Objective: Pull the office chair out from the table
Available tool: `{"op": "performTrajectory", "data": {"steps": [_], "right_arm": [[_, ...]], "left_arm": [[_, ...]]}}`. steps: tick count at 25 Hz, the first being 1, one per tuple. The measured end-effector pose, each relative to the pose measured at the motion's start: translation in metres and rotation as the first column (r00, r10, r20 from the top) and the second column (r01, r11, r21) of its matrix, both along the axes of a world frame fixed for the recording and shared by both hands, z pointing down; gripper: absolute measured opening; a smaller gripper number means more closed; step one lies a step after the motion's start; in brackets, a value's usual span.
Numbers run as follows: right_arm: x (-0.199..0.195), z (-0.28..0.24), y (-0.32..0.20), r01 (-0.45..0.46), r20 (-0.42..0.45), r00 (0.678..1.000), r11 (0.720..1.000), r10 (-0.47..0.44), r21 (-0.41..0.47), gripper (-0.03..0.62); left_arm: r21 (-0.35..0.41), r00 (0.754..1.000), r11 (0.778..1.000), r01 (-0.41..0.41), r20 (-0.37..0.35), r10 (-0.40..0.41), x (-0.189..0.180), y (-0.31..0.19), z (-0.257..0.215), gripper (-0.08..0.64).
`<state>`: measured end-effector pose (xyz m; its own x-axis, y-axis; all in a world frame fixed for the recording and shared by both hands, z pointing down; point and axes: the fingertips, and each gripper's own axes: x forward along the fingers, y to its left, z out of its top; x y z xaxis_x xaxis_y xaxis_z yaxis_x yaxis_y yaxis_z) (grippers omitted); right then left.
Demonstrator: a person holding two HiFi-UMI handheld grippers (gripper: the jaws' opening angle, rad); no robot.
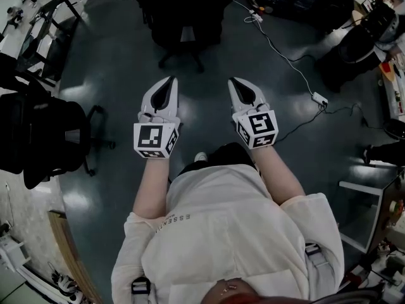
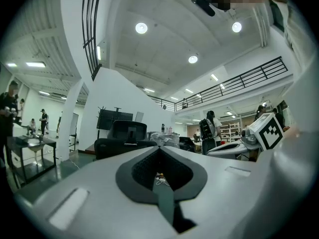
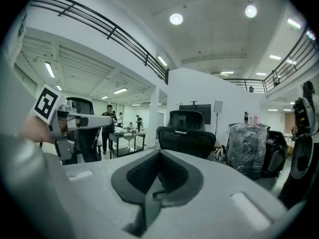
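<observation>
Two claws shut, nothing gripped

Left claw (image 1: 171,81) is pressed together, empty. Chair (image 1: 183,18) stands at 12 o'clock on the floor (image 1: 202,109), well apart from both. Right claw (image 1: 233,81) is pressed together too, empty.

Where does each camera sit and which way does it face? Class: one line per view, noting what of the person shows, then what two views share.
Head view: on the head, facing steeply down at the floor; shows left gripper, right gripper, arms, shirt.
Left gripper view: on the left gripper, facing level along its shut jaws; right gripper at right.
Right gripper view: on the right gripper, facing along its shut jaws; left gripper at left.
Shared: both gripper views face the same black chair.
</observation>
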<state>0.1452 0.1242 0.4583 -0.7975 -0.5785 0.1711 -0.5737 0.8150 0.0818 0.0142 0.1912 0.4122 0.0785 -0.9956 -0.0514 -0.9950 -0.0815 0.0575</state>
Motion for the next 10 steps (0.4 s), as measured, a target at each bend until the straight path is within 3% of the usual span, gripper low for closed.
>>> {"op": "performTrajectory", "data": {"steps": [6,10], "right_arm": [[0.002,0.003,-0.003,0.007,0.005,1.0,1.0,-0.007,-0.002,-0.009],[0.006,0.004,-0.002,0.011,0.004,1.0,1.0,-0.011,0.0,-0.009]], "left_arm": [[0.008,0.996,0.999,-0.052,0.078,0.051,0.016,-0.002,-0.001,0.017],[0.001,0.994,0.998,-0.061,0.092,0.061,0.023,-0.002,0.0,0.017]]}}
